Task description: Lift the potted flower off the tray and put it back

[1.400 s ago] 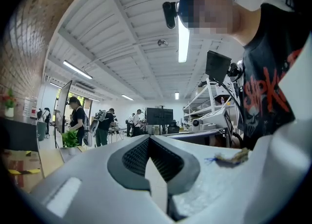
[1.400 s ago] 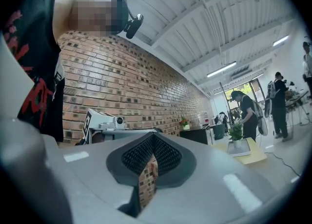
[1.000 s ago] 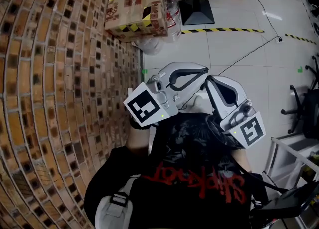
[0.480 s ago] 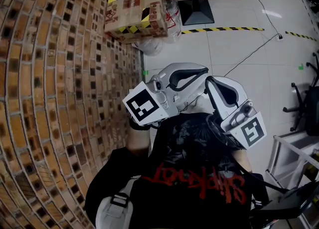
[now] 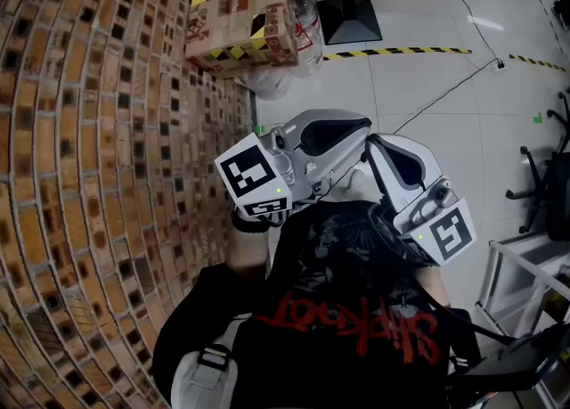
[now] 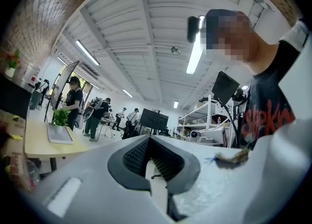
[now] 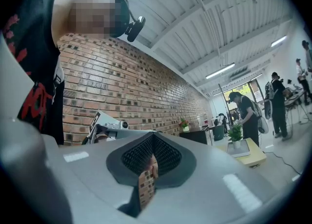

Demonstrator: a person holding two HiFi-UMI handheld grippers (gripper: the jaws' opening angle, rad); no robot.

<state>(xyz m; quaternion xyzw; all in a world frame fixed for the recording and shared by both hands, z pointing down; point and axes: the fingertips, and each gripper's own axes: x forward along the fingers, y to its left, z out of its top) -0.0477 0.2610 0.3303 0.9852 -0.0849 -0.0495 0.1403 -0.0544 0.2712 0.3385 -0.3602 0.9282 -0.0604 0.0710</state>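
Left gripper (image 6: 157, 162) rolled; potted flower (image 6: 60, 117) far from jaws.

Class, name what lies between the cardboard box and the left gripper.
What looks like a crumpled pale bag on the floor; the head view shows it.

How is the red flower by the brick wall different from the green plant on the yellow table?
The red flower has red blooms; the green plant shows only leaves. The red flower stands on a dark cabinet against the brick wall; the green plant sits on a grey tray on the yellow table. Both stand upright in small white pots.
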